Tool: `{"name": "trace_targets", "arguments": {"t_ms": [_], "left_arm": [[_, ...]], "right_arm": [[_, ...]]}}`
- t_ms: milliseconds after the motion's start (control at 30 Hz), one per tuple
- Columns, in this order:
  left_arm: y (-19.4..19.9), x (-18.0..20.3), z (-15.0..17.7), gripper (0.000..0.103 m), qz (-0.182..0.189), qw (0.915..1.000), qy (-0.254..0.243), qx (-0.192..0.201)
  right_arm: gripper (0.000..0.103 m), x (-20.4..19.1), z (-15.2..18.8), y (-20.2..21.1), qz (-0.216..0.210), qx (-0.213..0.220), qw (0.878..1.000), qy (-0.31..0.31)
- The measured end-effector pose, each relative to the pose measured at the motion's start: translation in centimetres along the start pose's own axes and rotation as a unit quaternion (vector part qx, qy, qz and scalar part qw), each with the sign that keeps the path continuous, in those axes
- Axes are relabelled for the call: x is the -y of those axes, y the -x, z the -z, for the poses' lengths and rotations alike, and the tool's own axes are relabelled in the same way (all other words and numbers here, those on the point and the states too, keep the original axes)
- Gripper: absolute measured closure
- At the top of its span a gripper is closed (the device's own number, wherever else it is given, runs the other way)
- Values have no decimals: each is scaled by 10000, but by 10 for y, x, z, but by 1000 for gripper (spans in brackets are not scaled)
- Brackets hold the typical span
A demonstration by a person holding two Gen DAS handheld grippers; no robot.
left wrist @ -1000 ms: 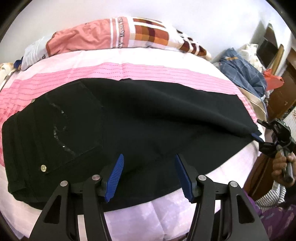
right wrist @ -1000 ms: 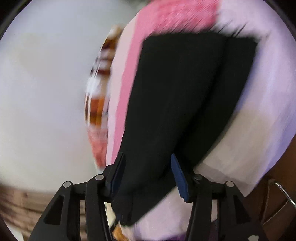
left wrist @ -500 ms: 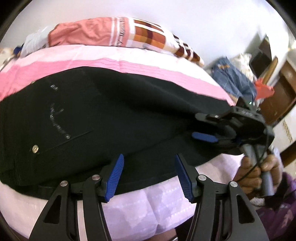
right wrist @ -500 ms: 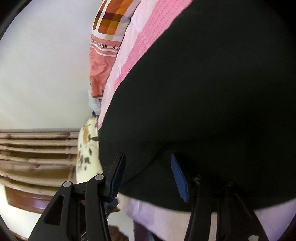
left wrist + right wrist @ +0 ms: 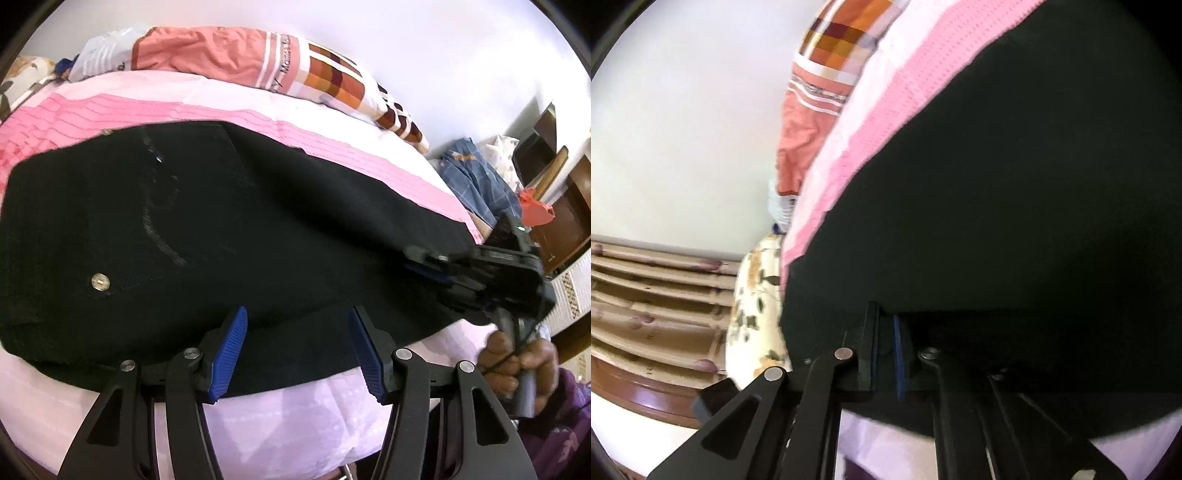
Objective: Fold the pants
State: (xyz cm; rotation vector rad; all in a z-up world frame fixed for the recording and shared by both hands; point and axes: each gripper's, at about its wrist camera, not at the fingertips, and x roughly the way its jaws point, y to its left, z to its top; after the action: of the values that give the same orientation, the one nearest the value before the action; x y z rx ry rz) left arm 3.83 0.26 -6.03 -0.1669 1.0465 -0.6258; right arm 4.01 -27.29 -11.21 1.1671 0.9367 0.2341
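Note:
Black pants (image 5: 229, 236) lie flat across a pink bed, waist and back pocket with a metal button (image 5: 100, 283) at the left, legs running right. My left gripper (image 5: 297, 349) is open and empty, hovering over the near edge of the pants. My right gripper (image 5: 436, 275) shows at the right in the left wrist view, its blue pads closed on the leg fabric. In the right wrist view the right gripper (image 5: 886, 354) is shut with black pants (image 5: 997, 206) cloth between its fingers.
A pink and lilac striped bedsheet (image 5: 207, 110) covers the bed. A red-orange checked pillow (image 5: 258, 62) lies along the far side by the white wall. Blue clothes (image 5: 476, 181) and wooden furniture (image 5: 565, 221) stand at the right. A floral cushion (image 5: 753, 314) sits by the headboard (image 5: 646, 302).
My right gripper has moved left along the leg toward the waist and its jaws have closed on the fabric. My left gripper has come closer to the pants and stays open.

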Motion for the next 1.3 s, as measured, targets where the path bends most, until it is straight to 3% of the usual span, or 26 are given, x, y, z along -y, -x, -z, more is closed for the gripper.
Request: {"name": "trace_targets", "arguments": {"t_ms": [200, 233, 333, 433, 500, 533, 567, 800, 833, 867, 933, 1067, 1133, 1233, 1300], "left_arm": [[14, -9, -5, 43, -291, 9993, -157, 147], [15, -11, -5, 42, -347, 9992, -165, 150], [16, -18, -4, 41, -369, 9991, -51, 181], [15, -19, 0, 41, -327, 9993, 17, 200], [12, -18, 1, 41, -327, 9993, -44, 153], [10, -17, 2, 41, -337, 9993, -83, 120], [8, -16, 3, 41, -343, 9993, -119, 90], [0, -30, 6, 41, 55, 9996, 292, -12], [-1, -30, 6, 41, 63, 9995, 309, -21], [0, -31, 5, 41, 54, 9995, 317, -44], [2, -31, 4, 41, 43, 9995, 317, -59], [10, -32, -1, 41, -127, 9995, 293, -19], [17, -36, -3, 41, -197, 9994, 272, 49], [25, -44, -7, 41, -488, 9985, 184, 164], [27, -53, -8, 41, -654, 9974, 266, 147]], "right_arm": [[98, -23, 27, 17, -680, -290, 9972, -149], [98, -23, 29, 19, -610, -294, 9976, -126], [95, -18, 29, 18, 112, -212, 9993, 272], [95, -4, 20, 9, 271, -146, 9992, 271], [85, 7, 13, 2, 342, -180, 9992, 50], [67, 13, 12, -1, 333, -202, 9991, -151], [63, 19, 10, -5, 212, -183, 9989, -384], [65, 8, -5, -20, 225, 109, 9996, -158], [81, 5, -5, -23, 287, 51, 9996, -27], [87, 2, -3, -27, 335, -69, 9994, 67], [89, 2, 4, -26, 333, -133, 9993, 85], [93, -2, 14, -11, 217, -279, 9994, 36], [92, -9, 22, -6, 1, -504, 9987, 2], [92, -8, 29, 1, -441, -515, 9974, -257], [92, -8, 29, 0, -403, -568, 9973, -217]]}}
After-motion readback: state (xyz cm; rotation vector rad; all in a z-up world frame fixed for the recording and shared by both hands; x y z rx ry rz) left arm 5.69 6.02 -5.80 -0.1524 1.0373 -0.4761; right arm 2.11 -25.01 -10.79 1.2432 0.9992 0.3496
